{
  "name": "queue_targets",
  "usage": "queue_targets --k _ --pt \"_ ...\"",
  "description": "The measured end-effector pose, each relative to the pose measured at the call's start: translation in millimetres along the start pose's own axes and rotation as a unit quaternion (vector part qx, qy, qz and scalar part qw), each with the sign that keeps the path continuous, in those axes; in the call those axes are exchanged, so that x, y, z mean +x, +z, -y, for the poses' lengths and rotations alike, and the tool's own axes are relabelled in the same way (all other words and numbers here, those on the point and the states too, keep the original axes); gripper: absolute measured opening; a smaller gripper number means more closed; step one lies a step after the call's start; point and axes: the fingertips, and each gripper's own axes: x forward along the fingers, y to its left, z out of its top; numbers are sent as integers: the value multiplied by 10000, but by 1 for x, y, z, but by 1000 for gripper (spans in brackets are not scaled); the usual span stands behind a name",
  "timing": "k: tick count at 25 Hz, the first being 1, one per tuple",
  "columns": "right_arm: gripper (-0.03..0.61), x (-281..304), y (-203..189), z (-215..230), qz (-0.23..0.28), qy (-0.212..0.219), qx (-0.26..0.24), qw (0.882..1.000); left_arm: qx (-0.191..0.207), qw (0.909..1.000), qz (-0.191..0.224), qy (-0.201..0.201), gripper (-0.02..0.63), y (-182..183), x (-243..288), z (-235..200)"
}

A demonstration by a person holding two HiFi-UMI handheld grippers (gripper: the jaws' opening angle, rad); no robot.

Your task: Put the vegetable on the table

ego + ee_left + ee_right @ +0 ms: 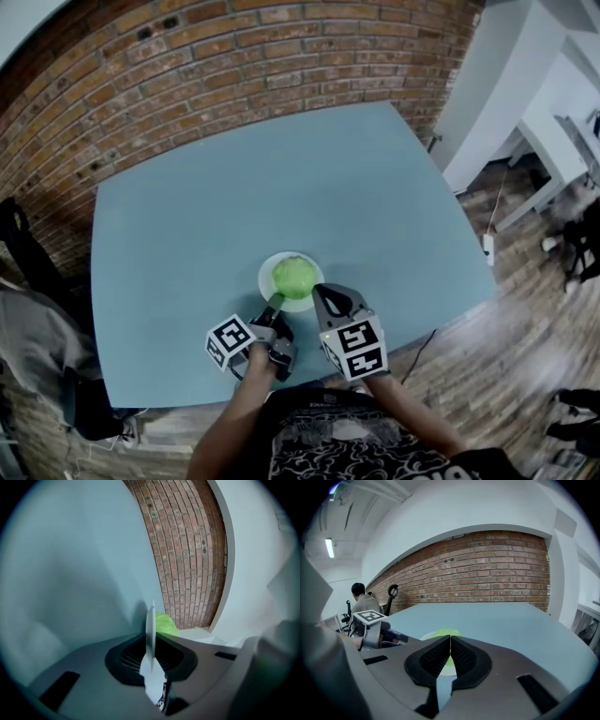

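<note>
The left gripper [274, 305] is closed on the near rim of a white plate [264, 275]. In the left gripper view this rim is seen edge-on, clamped between the two pads. The right gripper [450, 638] is held just beside it, with its jaws pressed together and nothing between them.

The green vegetable [293, 277], a round leafy head, is found on the plate and not yet on the table [281, 178] itself. From the left gripper it lies just behind the held rim, a little to the right. From the right gripper it lies straight ahead and low, just past the closed tips.

No long axis can be named, because the head is nearly round, so every direction of approach is judged about equal. The right gripper is judged the one to take it: it is free and about as near as the left one, but its jaws must be opened first. Much bare table is seen around and behind the plate, up to the brick wall [187, 75].
</note>
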Motion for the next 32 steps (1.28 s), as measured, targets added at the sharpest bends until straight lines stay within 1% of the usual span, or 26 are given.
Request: queue_targets --k 3,8,12,18,24,27,32 --pt "9 1 -2 -1 -7 34 -3 10000 39 9999 -8 121 35 3 1 1" --pt "9 1 -5 -1 -23 45 39 10000 142 9985 -31 520 35 5 0 -9" --pt "9 0 -8 -1 -78 76 17 9999 192 9977 -73 642 40 5 -1 -12" --pt "9 0 -10 -4 -89 118 49 9999 480 9938 -71 997 54 9 -2 -17" --pt "9 -1 -15 -4 -132 115 39 9998 808 9880 32 1315 92 15 -6 -22" --pt "9 -1 -14 -5 -111 129 46 9998 997 9850 26 1405 112 18 -7 -20" --pt "9 1 -15 -10 -121 169 36 9998 1255 9805 -19 1513 115 18 -8 -20"
